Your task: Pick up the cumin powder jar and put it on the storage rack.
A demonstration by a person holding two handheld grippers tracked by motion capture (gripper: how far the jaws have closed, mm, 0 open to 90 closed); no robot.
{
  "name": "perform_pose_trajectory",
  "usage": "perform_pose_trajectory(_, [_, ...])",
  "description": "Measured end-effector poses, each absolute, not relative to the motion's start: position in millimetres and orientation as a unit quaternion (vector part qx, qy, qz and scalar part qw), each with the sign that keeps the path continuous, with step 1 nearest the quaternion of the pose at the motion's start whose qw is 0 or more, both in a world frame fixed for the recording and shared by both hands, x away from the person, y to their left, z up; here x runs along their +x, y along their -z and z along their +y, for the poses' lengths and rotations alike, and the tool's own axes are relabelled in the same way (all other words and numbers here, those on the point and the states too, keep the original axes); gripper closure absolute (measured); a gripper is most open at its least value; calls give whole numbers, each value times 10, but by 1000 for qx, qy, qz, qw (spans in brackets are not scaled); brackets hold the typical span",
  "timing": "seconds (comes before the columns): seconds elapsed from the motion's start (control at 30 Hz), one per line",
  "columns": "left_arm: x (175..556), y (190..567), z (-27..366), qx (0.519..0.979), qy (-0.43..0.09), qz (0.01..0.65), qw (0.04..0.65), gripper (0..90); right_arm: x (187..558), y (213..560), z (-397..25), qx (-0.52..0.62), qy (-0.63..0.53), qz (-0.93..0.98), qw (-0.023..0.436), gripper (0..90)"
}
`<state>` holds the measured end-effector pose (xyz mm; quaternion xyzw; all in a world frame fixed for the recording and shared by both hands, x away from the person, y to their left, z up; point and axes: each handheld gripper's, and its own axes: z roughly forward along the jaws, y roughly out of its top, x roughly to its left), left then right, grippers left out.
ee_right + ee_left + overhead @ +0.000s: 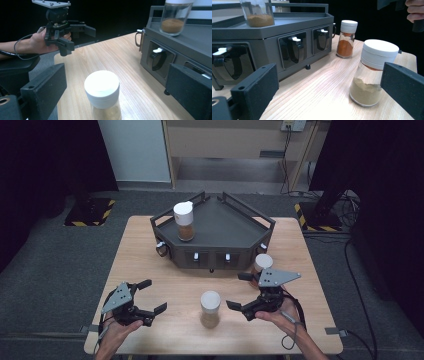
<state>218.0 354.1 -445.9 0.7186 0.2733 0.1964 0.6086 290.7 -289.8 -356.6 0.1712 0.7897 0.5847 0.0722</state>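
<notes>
**Both grippers wide apart, empty, flanking centre jar**

Left gripper [153, 296]: held near the table's [150, 265] front left corner, fingers spread, nothing between them. The hand [116, 330] behind it is cut off by the bottom edge in the high view. In the left gripper view the right finger [403, 87] overlaps the beige jar's lower right side; I cannot tell contact from that view, but the high view shows them apart.

Beige-powder jar [210, 309]: white cap, upright on the table, between the two grippers, touching neither. In the right gripper view its bottom is cut off by the frame.

Grey tray rack [235, 227]: rear centre of the table. A brown-powder jar [184, 221] stands upright on its top deck, left side; its cap is cut off in both gripper views.

Orange-powder jar [262, 264]: by the rack's front right corner, partly hidden in the high view behind the right gripper's grey plate.

Right gripper [240, 291]: fingers spread, empty, just right of the beige jar.
</notes>
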Motion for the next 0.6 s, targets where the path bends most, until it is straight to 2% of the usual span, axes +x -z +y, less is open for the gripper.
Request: perform_pose_trajectory(0.6, [2181,4460,3544,718,-196,272,609,3,3036,3793,-2446,153,-557,815,51,64])
